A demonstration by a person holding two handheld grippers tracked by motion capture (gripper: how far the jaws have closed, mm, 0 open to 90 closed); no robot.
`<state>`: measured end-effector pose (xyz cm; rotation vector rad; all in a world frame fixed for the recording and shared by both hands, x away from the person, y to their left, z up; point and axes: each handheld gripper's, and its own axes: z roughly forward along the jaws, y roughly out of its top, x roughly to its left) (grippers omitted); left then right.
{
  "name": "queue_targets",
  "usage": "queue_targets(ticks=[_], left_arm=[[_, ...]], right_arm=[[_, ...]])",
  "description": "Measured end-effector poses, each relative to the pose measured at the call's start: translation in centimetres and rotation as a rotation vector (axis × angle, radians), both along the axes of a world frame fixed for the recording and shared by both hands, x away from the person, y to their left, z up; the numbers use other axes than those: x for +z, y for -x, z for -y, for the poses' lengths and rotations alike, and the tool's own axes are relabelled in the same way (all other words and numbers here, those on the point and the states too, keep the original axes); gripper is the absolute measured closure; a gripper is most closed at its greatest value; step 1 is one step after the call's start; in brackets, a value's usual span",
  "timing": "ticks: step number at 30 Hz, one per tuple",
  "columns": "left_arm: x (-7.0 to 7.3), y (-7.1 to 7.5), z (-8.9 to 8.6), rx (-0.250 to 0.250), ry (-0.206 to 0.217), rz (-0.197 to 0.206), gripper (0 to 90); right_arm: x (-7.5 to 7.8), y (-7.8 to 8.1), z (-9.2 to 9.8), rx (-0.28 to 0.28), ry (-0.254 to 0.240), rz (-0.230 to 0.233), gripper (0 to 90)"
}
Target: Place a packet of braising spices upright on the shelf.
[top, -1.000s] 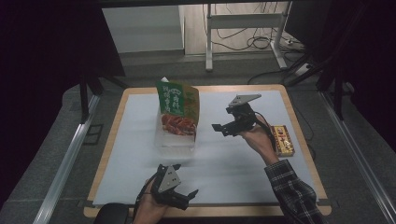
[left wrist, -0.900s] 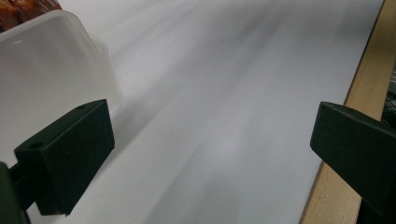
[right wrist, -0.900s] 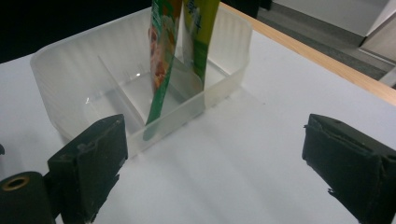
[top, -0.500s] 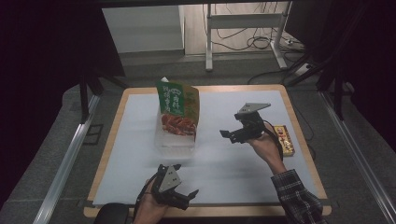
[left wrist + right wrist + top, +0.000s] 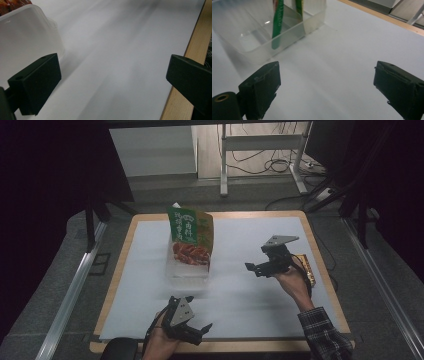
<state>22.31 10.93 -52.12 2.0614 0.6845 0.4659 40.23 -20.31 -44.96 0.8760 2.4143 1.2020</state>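
We hold both the right gripper (image 5: 256, 268) and left gripper (image 5: 197, 330) with fingers apart, empty; the snack bag (image 5: 190, 237) stands upright in its clear tub (image 5: 186, 275), ahead of the right fingers, propped for grasping.

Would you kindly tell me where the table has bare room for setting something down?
The white mat lies bare between the tub and the right tongs, and left of the tub. It is crowded at the right edge, where a snack pack lies behind those tongs.
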Motion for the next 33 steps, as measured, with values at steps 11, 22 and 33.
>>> queue_targets(ticks=[11,22,33], left_arm=[[0.0,0.0,0.0,0.002,-0.002,-0.001,0.0],[0.0,0.0,0.0,0.003,-0.003,-0.001,0.0],[0.0,0.0,-0.1,-0.001,-0.011,0.000,0.0]], right_arm=[[-0.8,-0.3,1.8,-0.064,0.010,0.003,6.0],[-1.2,-0.3,2.7,-0.105,0.025,-0.005,3.6],[-1.5,-0.7,4.7,-0.206,0.004,-0.024,3.4]])
